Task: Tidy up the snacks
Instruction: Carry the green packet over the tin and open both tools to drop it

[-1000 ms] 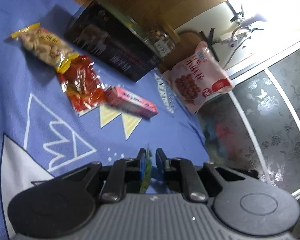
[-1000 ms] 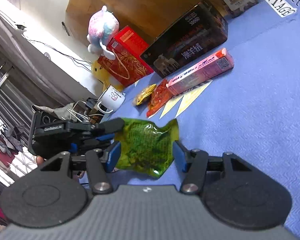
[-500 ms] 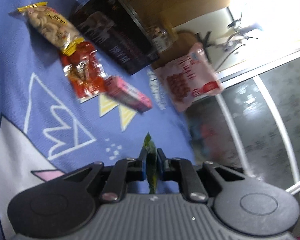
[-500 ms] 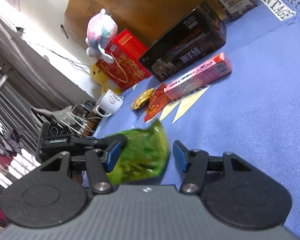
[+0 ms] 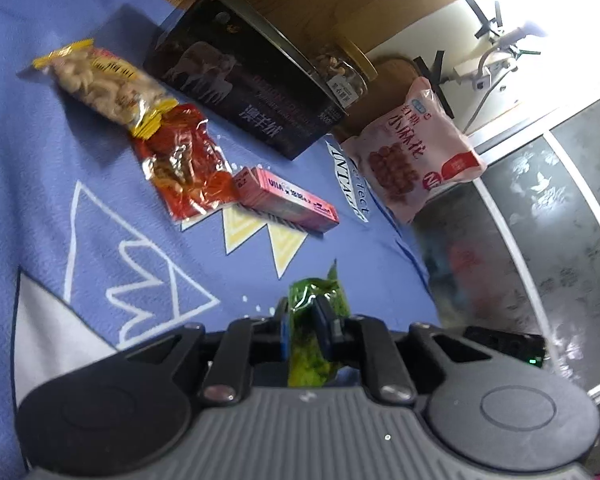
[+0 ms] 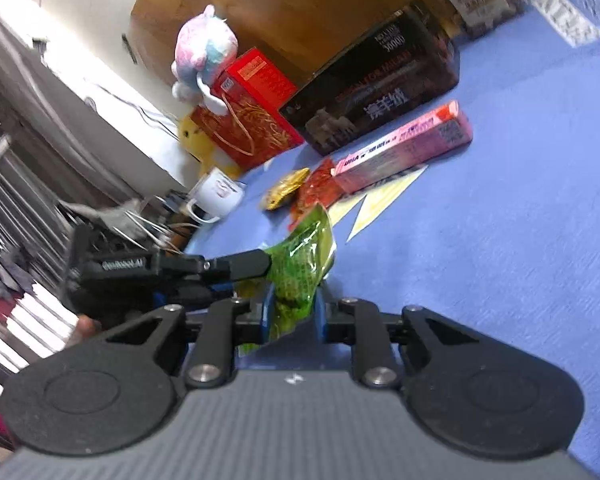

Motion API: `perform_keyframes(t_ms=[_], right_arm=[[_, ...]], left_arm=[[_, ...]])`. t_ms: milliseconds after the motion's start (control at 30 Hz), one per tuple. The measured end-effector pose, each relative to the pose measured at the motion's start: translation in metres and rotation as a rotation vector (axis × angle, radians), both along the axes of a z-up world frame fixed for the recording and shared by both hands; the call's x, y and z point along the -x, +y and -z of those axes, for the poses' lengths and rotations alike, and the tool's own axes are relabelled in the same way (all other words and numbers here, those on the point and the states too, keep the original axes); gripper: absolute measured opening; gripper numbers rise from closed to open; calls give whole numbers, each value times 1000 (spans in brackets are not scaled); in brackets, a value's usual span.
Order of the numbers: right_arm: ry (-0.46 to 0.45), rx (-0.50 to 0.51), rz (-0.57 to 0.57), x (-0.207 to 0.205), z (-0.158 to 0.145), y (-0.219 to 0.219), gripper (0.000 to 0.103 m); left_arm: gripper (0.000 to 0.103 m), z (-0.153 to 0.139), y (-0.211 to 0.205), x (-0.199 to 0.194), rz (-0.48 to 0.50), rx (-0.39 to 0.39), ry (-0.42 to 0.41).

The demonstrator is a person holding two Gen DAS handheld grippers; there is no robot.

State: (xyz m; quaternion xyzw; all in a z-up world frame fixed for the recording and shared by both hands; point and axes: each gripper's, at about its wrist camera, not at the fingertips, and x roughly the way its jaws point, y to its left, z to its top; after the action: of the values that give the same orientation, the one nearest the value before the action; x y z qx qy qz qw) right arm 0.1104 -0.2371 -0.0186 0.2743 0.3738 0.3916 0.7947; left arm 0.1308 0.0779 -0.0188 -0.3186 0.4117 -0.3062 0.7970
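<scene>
A crinkled green snack packet [image 5: 305,296] is pinched between my left gripper's [image 5: 302,320] jaws, which are shut on it. In the right wrist view the same green packet [image 6: 300,256] stands on edge. The black left gripper [image 6: 240,266] holds it from the left. My right gripper [image 6: 293,308] is closing on its lower end, and the blue pads [image 6: 269,312] press the packet. Both grippers hover low over the blue cloth [image 5: 100,200].
A yellow peanut packet [image 5: 104,84], a red packet [image 5: 188,164] and a pink box [image 5: 288,198] lie in a row before a black box [image 5: 244,96]. A pink bag [image 5: 412,148] leans at the cloth's edge. A red gift box [image 6: 252,120], plush toy [image 6: 206,52] and white mug [image 6: 220,194] stand at the left.
My right gripper's jaws have drawn in from wide apart onto the green packet. The packet has turned from lying flat to standing on edge. The left gripper has kept its grip.
</scene>
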Motion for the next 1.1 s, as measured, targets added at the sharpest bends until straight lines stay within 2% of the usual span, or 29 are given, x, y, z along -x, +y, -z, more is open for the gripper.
perform_keyframes(t_ms=[133, 300, 400, 767, 933, 1100], right_arm=[[-49, 23, 13, -4, -9, 0, 24], [-101, 39, 41, -23, -22, 2, 24], [-133, 49, 55, -37, -31, 4, 24], [-240, 78, 81, -130, -58, 23, 24], [-268, 97, 113, -170, -62, 23, 24], [-300, 168, 161, -191, -56, 24, 25]], left_arm=[[13, -17, -3, -8, 13, -23, -41], [14, -47, -14, -28, 10, -97, -118], [15, -57, -15, -45, 0, -105, -138], [16, -92, -8, -136, -92, -132, -211], [17, -98, -16, -180, -101, -146, -229], [18, -87, -27, -219, -105, -164, -204]])
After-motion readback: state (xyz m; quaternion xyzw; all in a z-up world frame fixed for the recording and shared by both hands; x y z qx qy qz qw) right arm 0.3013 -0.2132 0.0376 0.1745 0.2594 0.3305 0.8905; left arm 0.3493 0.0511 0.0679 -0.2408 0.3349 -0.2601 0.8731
